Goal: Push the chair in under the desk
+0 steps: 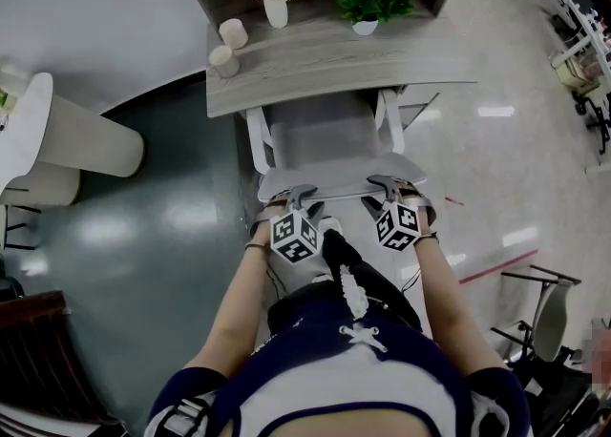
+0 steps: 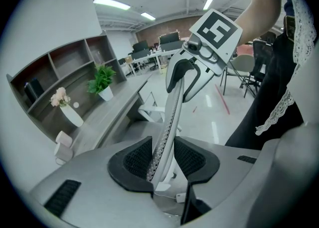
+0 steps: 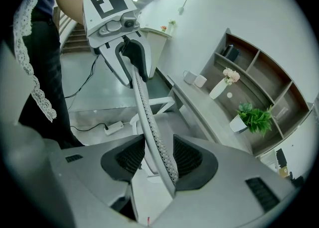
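Far left, a white round-ended counter [image 1: 76, 139] is seen on the dark glossy floor [image 1: 162, 235]. Moving right, the grey wood-grain desk [image 1: 325, 68] is found at the top of the head view. Its load is lined up along the back: two pale short cylinders [image 1: 229, 47] at the left corner, a white vase of pink flowers [image 1: 275, 1] just beside them, then a leafy green plant in a white pot [image 1: 370, 1].

Directly in front of the desk is set the white-framed chair with a grey mesh back [image 1: 325, 135]. Its seat is pointed in at the desk and its far end is met by the desk's front edge. Most of the seat is shown out in the open, flanked by white armrests [image 1: 258, 144].

And here is the action: the top rim of the backrest [image 1: 334, 179] is taken from behind by both claws. The left gripper [image 1: 298, 197] is clamped on the left part of that rim. In the left gripper view the thin mesh edge is seen pinched between the black ribbed pads [image 2: 137, 158]. The right gripper [image 1: 387, 187] is closed on the right part likewise, the rim pressed between its pads [image 3: 187, 157]. Both are angled downward, marker cubes turned up.

Further right, a red line [image 1: 496, 266] is marked on the pale tiled floor [image 1: 496, 149], and a black metal-framed seat [image 1: 544, 316] is parked at the edge.
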Demonstrator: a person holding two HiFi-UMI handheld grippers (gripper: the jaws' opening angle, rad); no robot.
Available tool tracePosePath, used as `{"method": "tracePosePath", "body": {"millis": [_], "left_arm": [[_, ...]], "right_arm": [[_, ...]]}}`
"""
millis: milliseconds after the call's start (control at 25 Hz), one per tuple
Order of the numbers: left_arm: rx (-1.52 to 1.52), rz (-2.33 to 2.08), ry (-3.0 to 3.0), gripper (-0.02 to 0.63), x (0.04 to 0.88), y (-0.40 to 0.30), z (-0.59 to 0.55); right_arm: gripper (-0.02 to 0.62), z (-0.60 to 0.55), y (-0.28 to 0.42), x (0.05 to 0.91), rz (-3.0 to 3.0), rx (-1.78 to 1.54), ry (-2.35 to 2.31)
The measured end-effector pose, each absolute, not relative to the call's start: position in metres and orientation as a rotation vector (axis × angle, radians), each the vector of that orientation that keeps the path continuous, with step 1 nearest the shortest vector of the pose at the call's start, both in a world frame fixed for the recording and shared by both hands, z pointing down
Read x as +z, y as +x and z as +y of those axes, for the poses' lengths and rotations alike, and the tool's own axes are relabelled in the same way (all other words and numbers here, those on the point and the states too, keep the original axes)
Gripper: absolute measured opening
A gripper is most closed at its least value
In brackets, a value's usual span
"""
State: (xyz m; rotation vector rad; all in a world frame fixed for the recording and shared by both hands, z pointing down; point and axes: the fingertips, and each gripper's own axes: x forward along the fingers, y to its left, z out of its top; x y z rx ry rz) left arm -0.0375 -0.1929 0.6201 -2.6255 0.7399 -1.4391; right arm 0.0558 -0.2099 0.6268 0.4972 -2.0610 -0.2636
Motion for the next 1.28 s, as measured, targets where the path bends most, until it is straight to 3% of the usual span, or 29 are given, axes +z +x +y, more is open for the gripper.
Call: {"method": "tracePosePath", "body": {"millis": [1280], "left_arm": [[-1.432,0.768,-2.626,0.141,0.620,-0.035,-0.243]], "right_arm": [[0.153,-0.263,0.058,0.628,-2.067,-0.290,0.467]]}}
